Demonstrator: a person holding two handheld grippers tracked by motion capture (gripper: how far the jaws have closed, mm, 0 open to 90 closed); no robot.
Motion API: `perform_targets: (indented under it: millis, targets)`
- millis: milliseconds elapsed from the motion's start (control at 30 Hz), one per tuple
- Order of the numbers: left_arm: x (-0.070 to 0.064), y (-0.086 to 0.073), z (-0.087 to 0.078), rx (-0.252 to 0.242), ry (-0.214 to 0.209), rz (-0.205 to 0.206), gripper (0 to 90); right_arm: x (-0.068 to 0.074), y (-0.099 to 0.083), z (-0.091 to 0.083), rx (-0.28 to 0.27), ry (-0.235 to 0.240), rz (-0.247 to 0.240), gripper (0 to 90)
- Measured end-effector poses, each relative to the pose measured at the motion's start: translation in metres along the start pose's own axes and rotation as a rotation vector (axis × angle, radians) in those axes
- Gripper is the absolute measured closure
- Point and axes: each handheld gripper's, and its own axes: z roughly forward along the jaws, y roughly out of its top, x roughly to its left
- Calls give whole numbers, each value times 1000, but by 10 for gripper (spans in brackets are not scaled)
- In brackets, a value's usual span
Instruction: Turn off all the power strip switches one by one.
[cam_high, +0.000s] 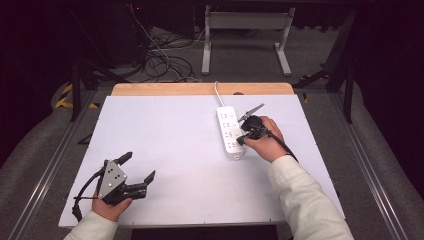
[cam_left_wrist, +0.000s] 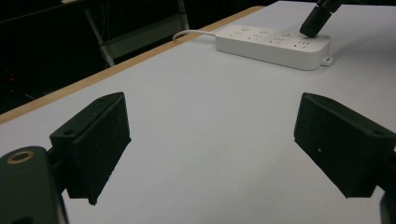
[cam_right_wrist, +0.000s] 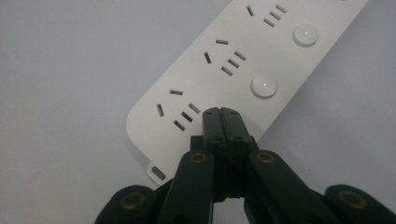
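Right tool (cam_right_wrist: 221, 112), jaws closed, sits on the power strip's (cam_right_wrist: 243, 70) near-end switch; left tool (cam_high: 138, 172) is open, far off.

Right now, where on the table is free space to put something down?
The wide middle between the left gripper and the power strip is bare, as is the far left. It is crowded at the strip's near end, where the shut right gripper presses.
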Motion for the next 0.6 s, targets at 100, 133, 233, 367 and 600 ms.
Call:
perform_targets:
  millis: [100,133,233,367,600]
  targets:
    - [0,0,0,-1,0,0,113,0,0,0,2,2,8,900]
    - [0,0,0,0,0,1,113,-1,0,0,0,7,13,900]
    - [0,0,0,1,0,8,113,-1,0,0,-2,5,24,900]
    - [0,0,0,2,2,13,113,2,1,0,11,-10,6,900]
    - [-1,0,0,2,-1,5,113,3,4,2,39,-25,9,900]
